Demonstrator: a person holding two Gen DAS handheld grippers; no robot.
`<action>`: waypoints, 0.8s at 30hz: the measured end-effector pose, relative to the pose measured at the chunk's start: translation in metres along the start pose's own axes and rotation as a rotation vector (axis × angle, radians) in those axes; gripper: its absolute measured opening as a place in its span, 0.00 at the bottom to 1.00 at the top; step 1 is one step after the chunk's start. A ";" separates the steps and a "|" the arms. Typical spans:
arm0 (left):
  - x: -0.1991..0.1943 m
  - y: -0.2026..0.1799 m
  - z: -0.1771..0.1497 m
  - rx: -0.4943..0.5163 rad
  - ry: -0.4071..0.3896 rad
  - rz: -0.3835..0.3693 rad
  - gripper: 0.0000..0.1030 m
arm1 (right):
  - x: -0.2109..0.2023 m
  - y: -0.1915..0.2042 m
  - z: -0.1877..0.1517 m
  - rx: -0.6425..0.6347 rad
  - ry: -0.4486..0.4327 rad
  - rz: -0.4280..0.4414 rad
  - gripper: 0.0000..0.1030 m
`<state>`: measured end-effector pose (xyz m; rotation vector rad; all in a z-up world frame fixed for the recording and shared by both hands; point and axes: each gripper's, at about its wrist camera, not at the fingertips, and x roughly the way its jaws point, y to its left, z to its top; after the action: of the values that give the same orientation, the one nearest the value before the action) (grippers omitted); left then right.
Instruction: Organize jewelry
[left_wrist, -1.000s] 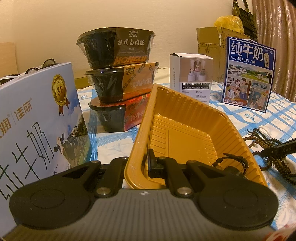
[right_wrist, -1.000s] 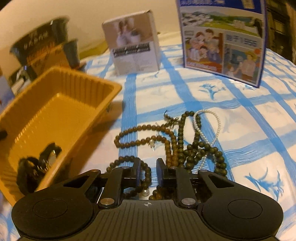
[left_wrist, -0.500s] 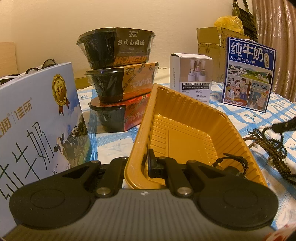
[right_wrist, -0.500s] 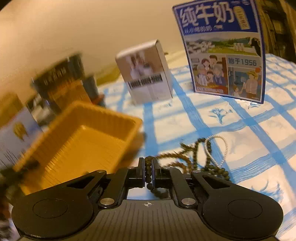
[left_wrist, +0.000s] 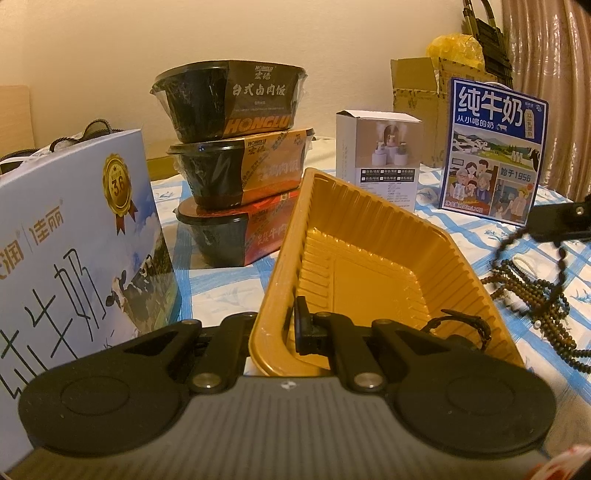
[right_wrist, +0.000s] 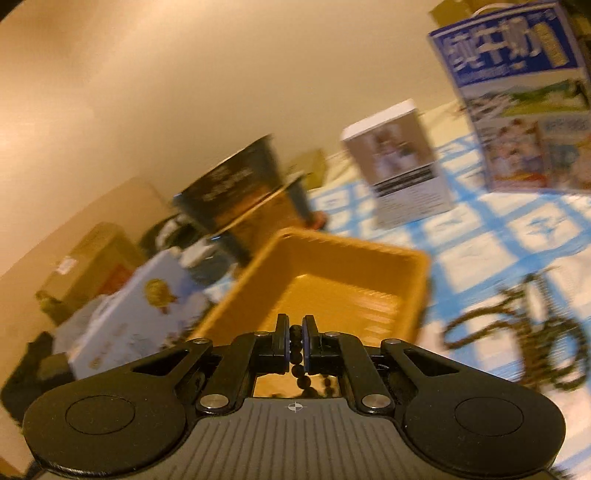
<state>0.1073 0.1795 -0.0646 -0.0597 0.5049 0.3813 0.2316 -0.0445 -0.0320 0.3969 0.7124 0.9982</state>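
My left gripper (left_wrist: 275, 330) is shut on the near rim of the yellow plastic tray (left_wrist: 369, 251), holding it on the table. A black bracelet (left_wrist: 460, 325) lies in the tray's near right corner. My right gripper (right_wrist: 294, 338) is shut on a dark bead necklace (right_wrist: 295, 354) and holds it raised, right of the tray (right_wrist: 332, 273). In the left wrist view the right gripper (left_wrist: 532, 223) shows at the right edge with the strand (left_wrist: 504, 245) hanging from it. More brown bead strands and a pearl strand (left_wrist: 532, 288) lie on the cloth.
Three stacked black food bowls (left_wrist: 236, 166) stand behind the tray. A milk carton box (left_wrist: 74, 236) is at its left. A white box (left_wrist: 380, 162) and a blue milk box (left_wrist: 493, 151) stand at the back right on the blue checked cloth (left_wrist: 221, 291).
My right gripper closed on a dark bead strand, lifted it off the cloth and swung left toward the tray. The left gripper and tray have not moved.
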 end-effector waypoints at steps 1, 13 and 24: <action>0.000 0.000 0.000 -0.001 0.000 0.000 0.07 | 0.005 0.004 -0.002 0.004 0.007 0.012 0.06; -0.002 0.001 0.000 -0.008 -0.001 -0.004 0.07 | 0.056 0.021 -0.016 0.006 0.041 -0.021 0.06; -0.002 0.000 -0.001 -0.011 0.000 -0.004 0.07 | 0.010 -0.005 -0.003 0.028 -0.082 -0.138 0.38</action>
<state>0.1052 0.1790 -0.0648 -0.0711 0.5032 0.3797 0.2359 -0.0388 -0.0410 0.4054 0.6717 0.8382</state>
